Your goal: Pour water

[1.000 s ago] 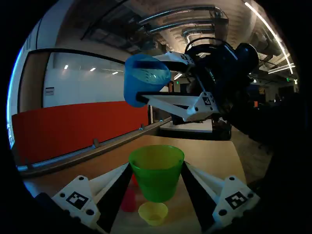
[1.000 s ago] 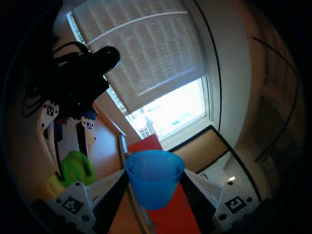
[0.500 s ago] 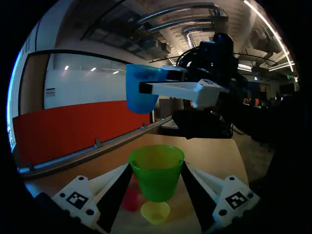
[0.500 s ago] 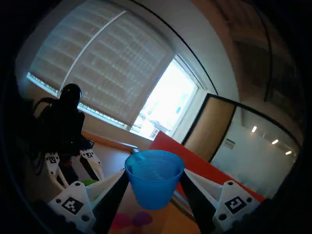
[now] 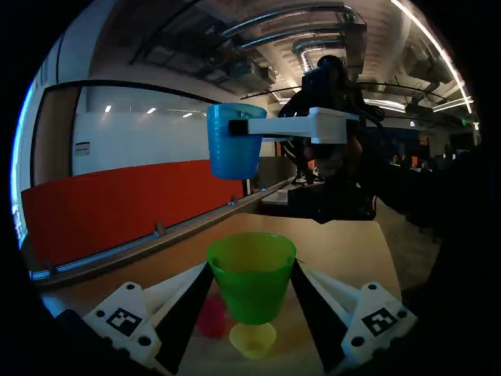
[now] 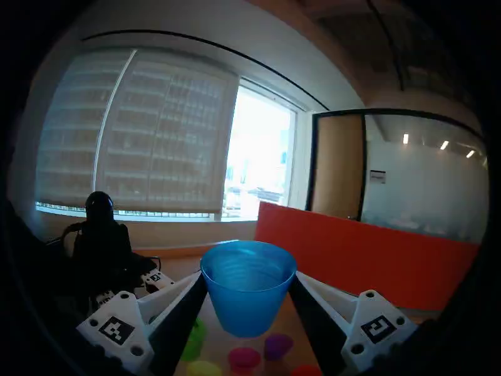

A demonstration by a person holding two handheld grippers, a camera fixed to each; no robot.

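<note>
**Inspector:** Where the scene is read from its largest item down, what comes first?

**Technician:** The long red wall panel (image 5: 125, 200). It runs along the far edge of the light wooden table top (image 5: 338, 244).

**Inspector:** Condition of the left gripper (image 5: 250, 271)?

**Technician:** Its two white fingers are drawn in narrow against the sides of the translucent green plastic cup (image 5: 252, 291). The cup is clamped between them, upright, mouth up, raised above the table. In the right gripper view, the dark body of this gripper sits low at the left.

**Inspector:** And the right gripper (image 6: 248, 276)?

**Technician:** Same condition. Both fingers press the sides of the translucent blue plastic cup (image 6: 248, 297), which is upright and level. In the left gripper view, this cup hangs higher than the green cup and farther off, well apart from it. Its contents cannot be made out.

**Inspector:** Smaller items?

**Technician:** On the table below the green cup stands a small yellow plastic cup (image 5: 253, 339). Just beside it, to its left, is a small pink plastic cup (image 5: 213, 316). In the right gripper view, a small purple plastic cup (image 6: 277, 344) stands on the table below the blue cup.
</note>
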